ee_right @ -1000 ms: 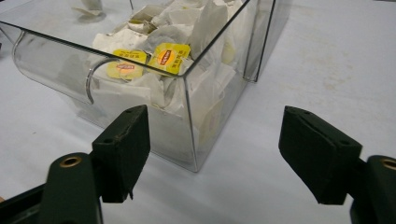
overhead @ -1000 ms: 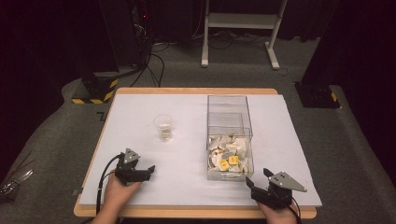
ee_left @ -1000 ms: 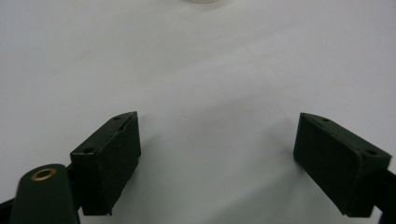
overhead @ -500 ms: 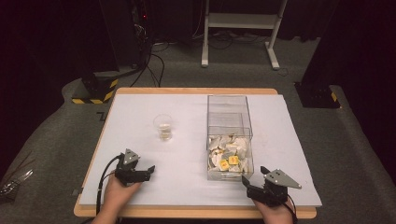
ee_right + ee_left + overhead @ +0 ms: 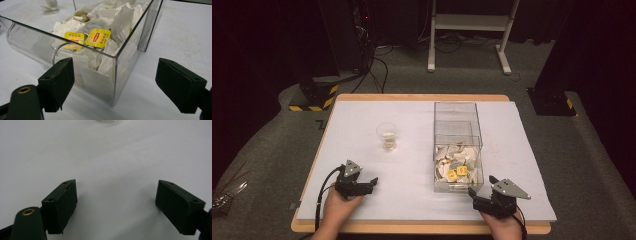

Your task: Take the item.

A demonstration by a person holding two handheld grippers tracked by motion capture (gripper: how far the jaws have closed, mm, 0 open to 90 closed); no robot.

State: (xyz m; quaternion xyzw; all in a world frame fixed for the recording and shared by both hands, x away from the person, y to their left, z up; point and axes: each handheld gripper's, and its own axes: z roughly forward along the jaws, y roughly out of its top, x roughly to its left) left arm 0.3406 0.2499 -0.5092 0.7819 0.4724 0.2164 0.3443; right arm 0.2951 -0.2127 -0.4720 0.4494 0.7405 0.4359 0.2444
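Note:
A clear plastic box [image 5: 455, 113] holds a heap of white tea bags [image 5: 458, 159] with yellow tags [image 5: 97, 37] at its near end. A small clear cup [image 5: 387, 136] stands left of it on the white sheet. My right gripper [image 5: 482, 186] sits just in front of the box's near right corner [image 5: 115, 75]. Its jaws have just been opening and stand wide, and nothing is pressed between them. My left gripper [image 5: 371, 183] rests near the table's front left, open over bare sheet [image 5: 116, 187]. The cup's base [image 5: 108, 120] lies well ahead of it.
The white sheet [image 5: 362, 117] covers a wooden table whose front edge [image 5: 412, 227] runs close under both hands. Beyond the table are a grey carpet, black stands with yellow-black stripes [image 5: 312, 97] and a white frame [image 5: 469, 22].
The right gripper has edged slightly left toward the box's corner, and its jaws look wider apart. The left hand and gripper have stayed put.

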